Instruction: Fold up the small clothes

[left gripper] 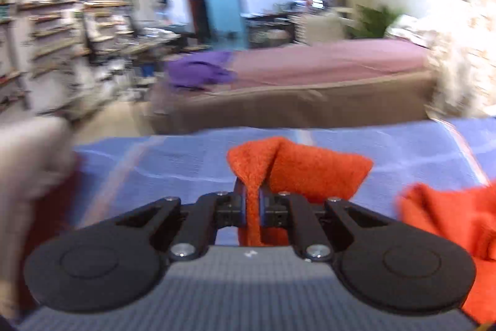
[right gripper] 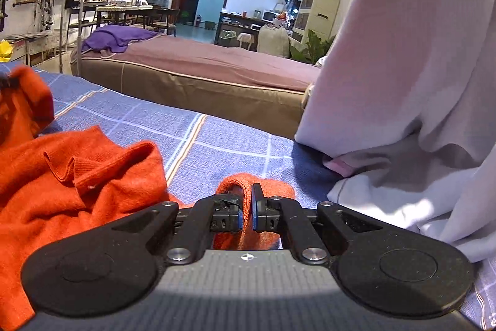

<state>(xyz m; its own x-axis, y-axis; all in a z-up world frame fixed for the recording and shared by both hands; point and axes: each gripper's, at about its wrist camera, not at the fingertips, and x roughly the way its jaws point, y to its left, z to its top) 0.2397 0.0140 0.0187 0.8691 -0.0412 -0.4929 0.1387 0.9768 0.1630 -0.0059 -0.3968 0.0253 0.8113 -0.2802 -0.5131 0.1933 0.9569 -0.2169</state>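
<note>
- Left tool (left gripper: pixel 253 207): jaws nearly together, clamped on a fold of the orange garment (left gripper: pixel 297 166). The pinched strip runs up between the blue pads (left gripper: pixel 243 203) and flares into a raised peak above them.
- Left wrist view is motion-blurred; more of the garment lies at the lower right edge.
- Right tool (right gripper: pixel 247 211): jaws nearly together, clamped on a rolled edge of the garment (right gripper: pixel 77 185), the edge standing between the pads (right gripper: pixel 256 211).
- The garment's bulk lies crumpled on the blue checked cloth (right gripper: pixel 217 138) covering the surface, to the left of the right tool.
- A pale fabric mass (right gripper: pixel 403 82) stands just right of the right tool, resting on the cloth.
- Beyond the surface: a bed (right gripper: pixel 201 76) with a mauve cover and a purple blanket (right gripper: pixel 117 39) heaped at its far left end.
</note>
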